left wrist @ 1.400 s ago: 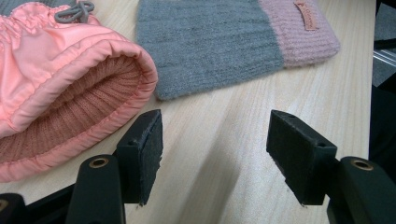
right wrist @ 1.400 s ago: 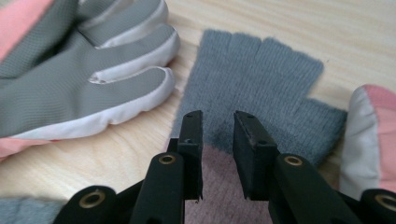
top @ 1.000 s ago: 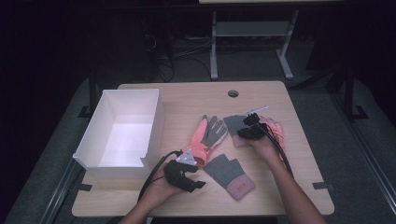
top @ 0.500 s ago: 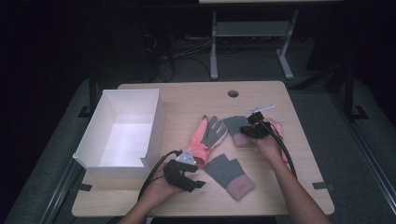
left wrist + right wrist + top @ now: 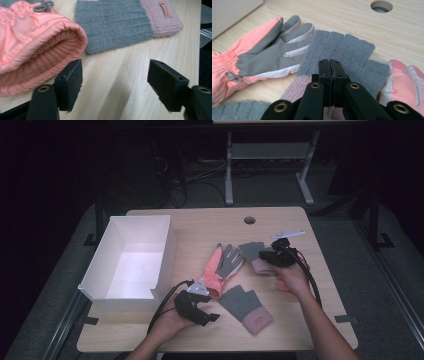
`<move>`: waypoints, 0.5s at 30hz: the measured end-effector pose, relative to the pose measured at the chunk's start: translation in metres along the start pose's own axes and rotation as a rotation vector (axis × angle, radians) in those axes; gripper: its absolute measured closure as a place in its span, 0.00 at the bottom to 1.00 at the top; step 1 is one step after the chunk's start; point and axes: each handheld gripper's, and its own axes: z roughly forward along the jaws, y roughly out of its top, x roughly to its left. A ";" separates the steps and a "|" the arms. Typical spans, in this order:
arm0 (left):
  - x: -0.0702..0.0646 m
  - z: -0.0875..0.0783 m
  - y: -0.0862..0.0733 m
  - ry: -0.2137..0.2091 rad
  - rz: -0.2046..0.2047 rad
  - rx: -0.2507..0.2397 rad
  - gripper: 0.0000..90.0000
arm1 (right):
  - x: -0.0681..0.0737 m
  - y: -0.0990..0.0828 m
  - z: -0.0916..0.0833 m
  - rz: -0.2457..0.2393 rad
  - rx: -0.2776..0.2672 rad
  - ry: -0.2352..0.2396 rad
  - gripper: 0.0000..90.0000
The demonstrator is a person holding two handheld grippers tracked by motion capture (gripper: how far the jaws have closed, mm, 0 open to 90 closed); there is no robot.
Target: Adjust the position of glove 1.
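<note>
Grey knit glove (image 5: pixel 342 47): lies flat on the table (image 5: pixel 200 220), right of centre, its fingers just beside the fingers of the pink ski glove (image 5: pixel 262 50).

Right gripper (image 5: pixel 329 62): jaws pressed flush together, tips right over the knit glove's palm. No fabric shows between the pads, so I cannot tell whether a fold is pinched. In the high view this gripper (image 5: pixel 267 257) sits over the glove's cuff end, whereas a second ago it stood at the glove's right edge. Judgement: a pick-up try on this glove, with the grip unconfirmed.

Left gripper (image 5: pixel 115 72): jaws have just been opening wider and now stand well apart, with bare wood between them. The ski glove's cuff (image 5: pixel 32 45) lies just beside the one pad, not touching as far as I can see. Hand unmoved near the front edge (image 5: pixel 197 307).

Second knit glove (image 5: pixel 247 307): lies just ahead of the left gripper, same place as before. A second pink glove (image 5: pixel 404 80) peeks in beside the right gripper.

White box (image 5: pixel 165 250): at the left, nothing visible in it. Judgement: probable destination, sorting not yet begun.
</note>
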 end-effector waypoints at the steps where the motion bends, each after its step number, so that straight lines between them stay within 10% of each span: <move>1: 0.001 -0.001 0.000 0.004 0.009 0.005 0.27 | 0.001 0.000 -0.002 -0.004 -0.003 0.004 0.99; 15: -0.004 -0.006 0.000 0.025 -0.008 -0.012 0.15 | 0.010 -0.012 -0.031 -0.052 -0.038 0.056 0.99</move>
